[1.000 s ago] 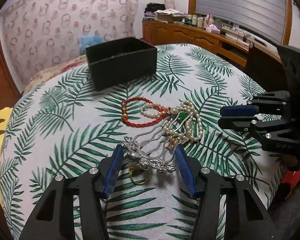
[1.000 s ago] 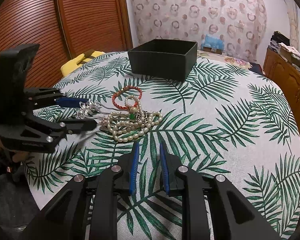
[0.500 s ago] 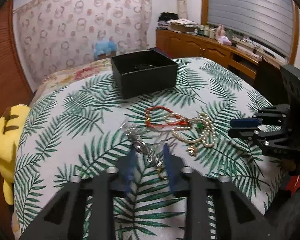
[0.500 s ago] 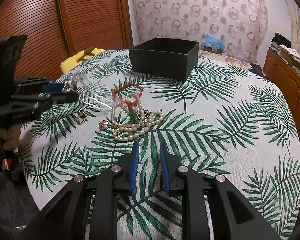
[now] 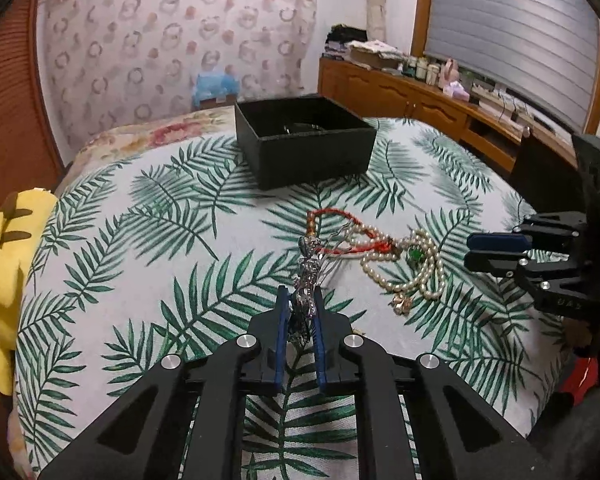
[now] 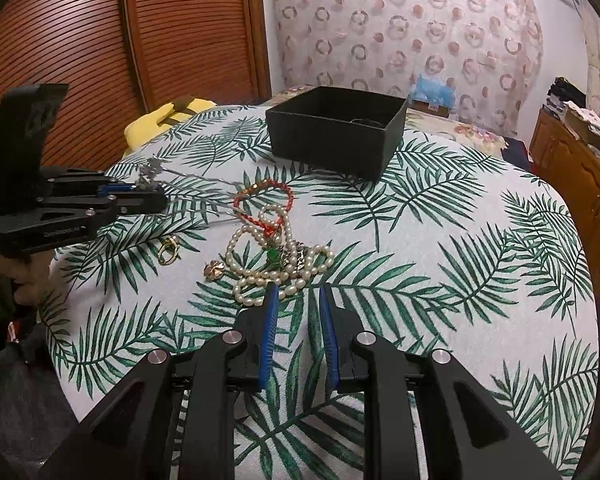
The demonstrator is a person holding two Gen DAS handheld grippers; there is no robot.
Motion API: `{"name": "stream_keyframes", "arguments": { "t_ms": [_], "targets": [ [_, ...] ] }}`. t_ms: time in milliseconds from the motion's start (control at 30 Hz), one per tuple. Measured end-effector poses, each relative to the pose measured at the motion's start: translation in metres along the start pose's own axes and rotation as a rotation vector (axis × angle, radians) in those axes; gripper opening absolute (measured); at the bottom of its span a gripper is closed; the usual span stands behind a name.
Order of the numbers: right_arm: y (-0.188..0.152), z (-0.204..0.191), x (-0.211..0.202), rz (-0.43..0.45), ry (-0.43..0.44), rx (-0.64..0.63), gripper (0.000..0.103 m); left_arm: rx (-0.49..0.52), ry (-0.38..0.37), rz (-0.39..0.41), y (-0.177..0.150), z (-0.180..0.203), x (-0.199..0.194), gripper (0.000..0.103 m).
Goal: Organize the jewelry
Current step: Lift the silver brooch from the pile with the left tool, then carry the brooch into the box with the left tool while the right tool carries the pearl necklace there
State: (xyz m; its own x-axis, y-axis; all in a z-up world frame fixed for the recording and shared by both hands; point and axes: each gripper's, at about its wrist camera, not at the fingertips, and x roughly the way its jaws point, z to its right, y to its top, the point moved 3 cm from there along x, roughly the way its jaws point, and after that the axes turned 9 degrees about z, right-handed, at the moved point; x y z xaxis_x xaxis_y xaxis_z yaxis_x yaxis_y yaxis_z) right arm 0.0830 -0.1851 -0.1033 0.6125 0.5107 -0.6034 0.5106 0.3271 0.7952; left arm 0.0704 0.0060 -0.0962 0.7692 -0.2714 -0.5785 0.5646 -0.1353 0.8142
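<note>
My left gripper [image 5: 301, 295] is shut on a silver hair comb [image 5: 307, 268] and holds it above the leaf-print cloth; in the right wrist view the comb [image 6: 152, 172] sticks out of that gripper [image 6: 156, 196], its prongs pointing right. A pearl necklace [image 6: 276, 252], a red cord bracelet [image 6: 264, 200], a gold ring [image 6: 168, 250] and a small gold flower piece [image 6: 213, 270] lie on the cloth. The open black box [image 6: 336, 132] stands behind them. My right gripper [image 6: 298, 294] is slightly open and empty, just short of the pearls.
A yellow plush toy [image 5: 4, 256] lies at the table's left edge. A wooden cabinet [image 5: 420, 96] with clutter stands behind on the right. A slatted wooden door [image 6: 100, 40] is on the far side.
My left gripper closed on the silver hair comb and lifted it off the cloth, leaving the gold ring behind. The right gripper has hardly moved.
</note>
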Motion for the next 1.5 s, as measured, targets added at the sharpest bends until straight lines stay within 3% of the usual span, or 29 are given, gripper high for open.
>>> {"name": "stream_keyframes", "arguments": {
  "t_ms": [533,600,800,833,867,967,1500],
  "targets": [
    [0.018,0.016,0.037,-0.049,-0.026,0.0,0.022,-0.006,0.008,0.081,0.014,0.002,-0.017,0.01],
    [0.019,0.017,0.041,-0.062,-0.033,-0.005,0.018,-0.004,0.008,0.08,0.014,0.002,-0.017,0.01],
    [0.018,0.016,0.048,-0.094,-0.058,-0.057,0.017,-0.003,0.004,0.077,0.011,0.003,-0.018,0.01],
    [0.019,0.015,0.049,-0.099,-0.057,-0.066,0.016,-0.003,0.004,0.077,0.011,0.003,-0.018,0.01],
    [0.018,0.013,0.049,-0.102,-0.047,-0.079,0.006,-0.004,0.005,0.078,0.011,0.004,-0.018,0.01],
    [0.018,0.009,0.048,-0.108,-0.052,-0.115,0.005,-0.004,0.007,0.089,0.013,0.004,-0.019,0.01],
    [0.106,0.015,-0.032,0.14,-0.111,-0.151,0.005,0.004,0.03,0.158,0.042,-0.002,-0.033,0.01]
  ]
}}
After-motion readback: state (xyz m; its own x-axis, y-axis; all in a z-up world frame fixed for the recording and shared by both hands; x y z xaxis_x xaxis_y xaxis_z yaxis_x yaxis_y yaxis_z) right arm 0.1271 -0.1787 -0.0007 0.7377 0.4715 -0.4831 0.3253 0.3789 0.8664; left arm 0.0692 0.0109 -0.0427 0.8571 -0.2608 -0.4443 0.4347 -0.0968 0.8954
